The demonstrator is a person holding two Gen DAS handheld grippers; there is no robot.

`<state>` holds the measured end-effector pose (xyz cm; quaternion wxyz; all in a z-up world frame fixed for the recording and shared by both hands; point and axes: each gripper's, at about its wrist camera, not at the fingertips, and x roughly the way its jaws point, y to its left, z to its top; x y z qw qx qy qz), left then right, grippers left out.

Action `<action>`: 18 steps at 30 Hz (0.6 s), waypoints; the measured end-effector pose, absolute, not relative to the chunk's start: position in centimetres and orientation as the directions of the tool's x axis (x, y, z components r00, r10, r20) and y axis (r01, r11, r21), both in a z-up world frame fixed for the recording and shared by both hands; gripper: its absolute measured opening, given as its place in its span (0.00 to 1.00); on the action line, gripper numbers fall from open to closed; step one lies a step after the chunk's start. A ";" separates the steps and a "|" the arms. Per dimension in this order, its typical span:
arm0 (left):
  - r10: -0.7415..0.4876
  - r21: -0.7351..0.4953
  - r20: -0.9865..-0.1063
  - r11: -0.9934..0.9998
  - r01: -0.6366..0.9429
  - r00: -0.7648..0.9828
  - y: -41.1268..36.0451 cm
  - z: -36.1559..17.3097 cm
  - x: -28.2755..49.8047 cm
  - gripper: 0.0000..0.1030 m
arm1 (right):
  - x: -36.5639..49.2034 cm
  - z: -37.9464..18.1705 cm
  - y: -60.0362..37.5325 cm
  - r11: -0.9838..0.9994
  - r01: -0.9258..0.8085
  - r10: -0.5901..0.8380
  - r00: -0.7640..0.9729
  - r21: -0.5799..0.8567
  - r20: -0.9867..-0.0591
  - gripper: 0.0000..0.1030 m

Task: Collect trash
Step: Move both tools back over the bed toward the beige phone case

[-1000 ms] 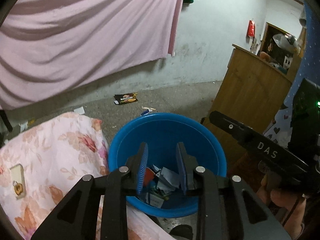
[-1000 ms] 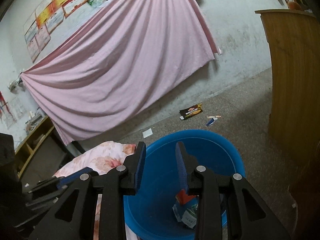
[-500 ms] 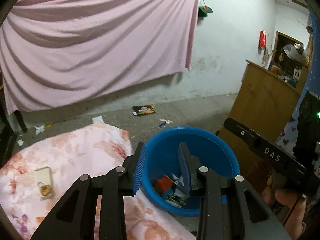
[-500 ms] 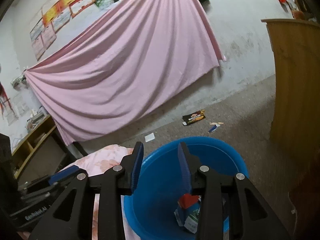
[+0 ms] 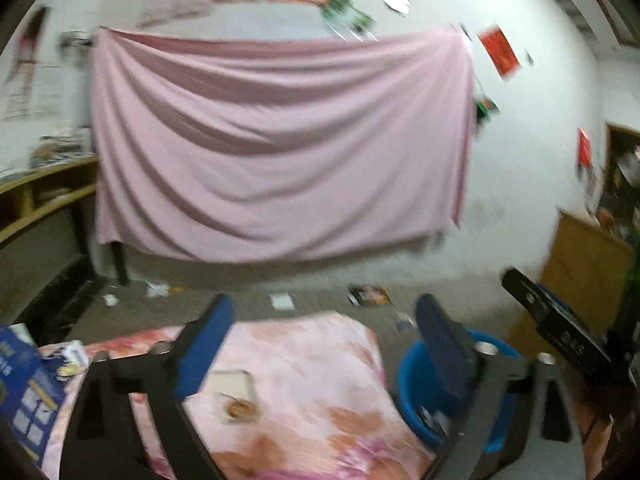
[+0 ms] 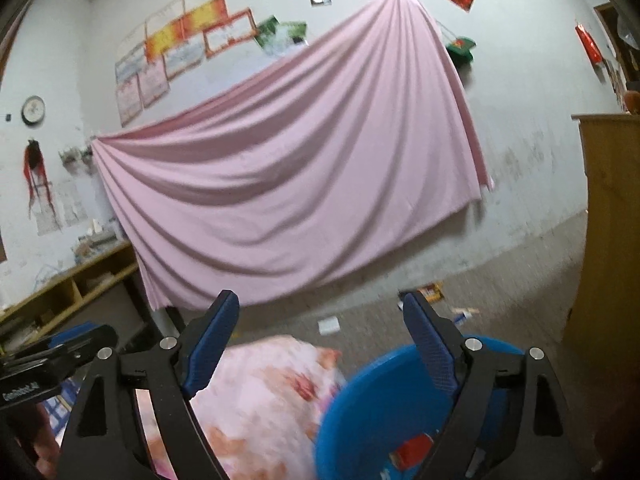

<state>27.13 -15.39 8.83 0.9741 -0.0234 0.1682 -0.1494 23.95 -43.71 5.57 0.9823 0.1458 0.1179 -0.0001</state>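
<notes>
My left gripper is opening, its blue fingers spread very wide, and nothing is between them. My right gripper is opening too, with wide fingers and nothing held. The left view shows a flat white tray with a small brown thing near the middle of the pink flowered blanket, and a dark blue printed box at the blanket's left edge; the right view does not show these. Only the right view shows a round wall clock. The round blue plastic tub sits just past the blanket's right edge. In it I see trash: a red piece and some blurry scraps. More bits of paper lie on the grey floor by the big pink hanging sheet.
</notes>
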 end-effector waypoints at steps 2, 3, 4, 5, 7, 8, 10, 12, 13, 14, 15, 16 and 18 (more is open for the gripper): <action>-0.258 -0.111 -0.271 0.965 0.236 0.927 -13.4 9.0 26.7 0.98 | 24.2 6.0 -42.4 0.960 0.012 0.046 0.979 0.281 -0.199 0.87; -0.234 -0.116 -0.247 0.971 0.211 0.940 -12.1 9.1 26.5 0.98 | 24.3 6.2 -41.9 0.961 0.005 0.048 0.982 0.278 -0.184 0.89; -0.219 -0.115 -0.237 0.974 0.196 0.947 -11.4 9.1 26.4 0.98 | 24.3 6.3 -41.4 0.961 -0.003 0.050 0.985 0.275 -0.167 0.96; -0.198 -0.112 -0.226 0.978 0.177 0.954 -10.6 9.1 26.3 0.98 | 24.4 6.3 -40.8 0.961 -0.015 0.059 0.987 0.275 -0.151 0.99; -0.164 -0.106 -0.211 0.984 0.144 0.964 -9.0 9.0 26.1 0.98 | 24.4 6.3 -39.8 0.960 -0.047 0.082 0.990 0.276 -0.117 1.00; -0.152 -0.104 -0.208 0.986 0.132 0.966 -8.4 9.1 26.2 0.98 | 24.4 6.3 -39.3 0.960 -0.058 0.091 0.990 0.274 -0.107 1.00; -0.121 -0.104 -0.205 0.989 0.101 0.971 -6.9 8.7 26.1 0.98 | 24.7 6.3 -38.2 0.960 -0.090 0.119 0.988 0.267 -0.095 1.00; -0.104 -0.103 -0.210 0.991 0.084 0.972 -6.3 8.2 26.3 0.98 | 25.1 6.2 -36.7 0.961 -0.120 0.145 0.986 0.250 -0.082 1.00; -0.091 -0.101 -0.215 0.992 0.071 0.972 -5.5 7.8 26.3 0.98 | 25.1 6.2 -36.0 0.962 -0.132 0.155 0.985 0.240 -0.080 1.00; -0.084 -0.099 -0.217 0.993 0.064 0.973 -5.3 7.5 26.2 0.98 | 25.3 6.1 -35.2 0.963 -0.146 0.167 0.983 0.225 -0.080 1.00; -0.075 -0.097 -0.217 0.994 0.055 0.973 -4.9 7.2 26.1 0.98 | 25.4 5.9 -34.4 0.965 -0.158 0.179 0.980 0.210 -0.083 1.00; -0.066 -0.096 -0.216 0.994 0.046 0.974 -4.4 6.9 25.9 0.98 | 25.5 5.8 -33.8 0.965 -0.168 0.188 0.978 0.199 -0.086 1.00; -0.053 -0.096 -0.211 0.995 0.033 0.976 -3.7 6.3 25.7 0.98 | 25.8 5.5 -32.3 0.968 -0.186 0.204 0.975 0.171 -0.092 1.00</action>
